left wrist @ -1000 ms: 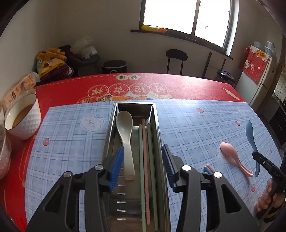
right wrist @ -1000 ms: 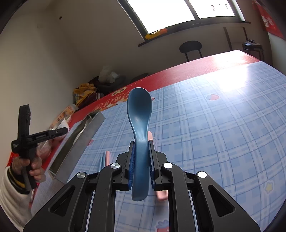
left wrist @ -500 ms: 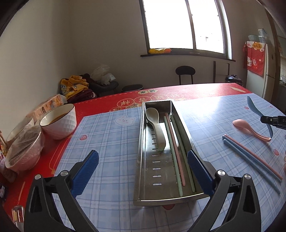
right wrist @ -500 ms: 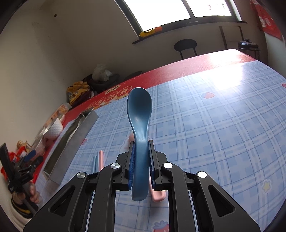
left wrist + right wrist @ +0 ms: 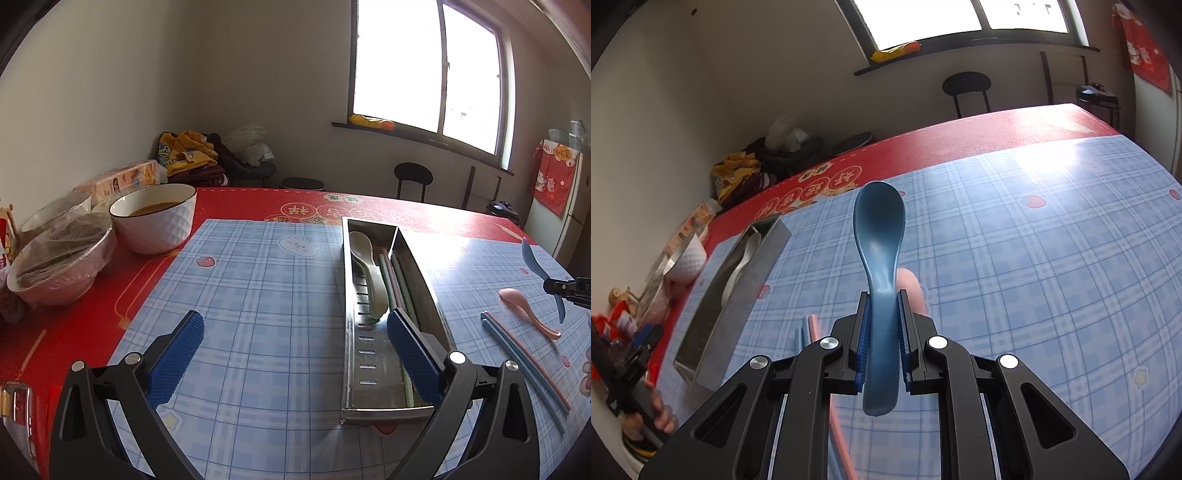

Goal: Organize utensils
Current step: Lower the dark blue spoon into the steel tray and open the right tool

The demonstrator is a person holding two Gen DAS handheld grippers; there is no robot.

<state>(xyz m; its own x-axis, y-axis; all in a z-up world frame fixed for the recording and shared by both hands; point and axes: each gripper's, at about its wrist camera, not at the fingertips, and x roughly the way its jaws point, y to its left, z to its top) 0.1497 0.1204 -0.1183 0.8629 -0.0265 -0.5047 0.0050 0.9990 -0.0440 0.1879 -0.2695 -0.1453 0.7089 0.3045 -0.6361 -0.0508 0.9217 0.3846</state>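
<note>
Gripping blue spoon (image 5: 880,258), right hand-held gripper (image 5: 882,325) apparently clears tray (image 5: 738,295) rim; left (image 5: 295,354) gapes empty.

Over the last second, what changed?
The left gripper has just opened wide, empty, and backed away from the metal tray toward the bowls' side. The right gripper stayed clamped on the blue spoon. Tray contents, pink spoon and loose chopsticks unchanged.

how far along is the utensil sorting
Roughly halfway. Done: the white spoon and a set of chopsticks lie in the metal tray. In hand: the right hand-held gripper clamps the blue spoon. Left: the pink spoon and blue-and-pink chopsticks on the mat.
</note>
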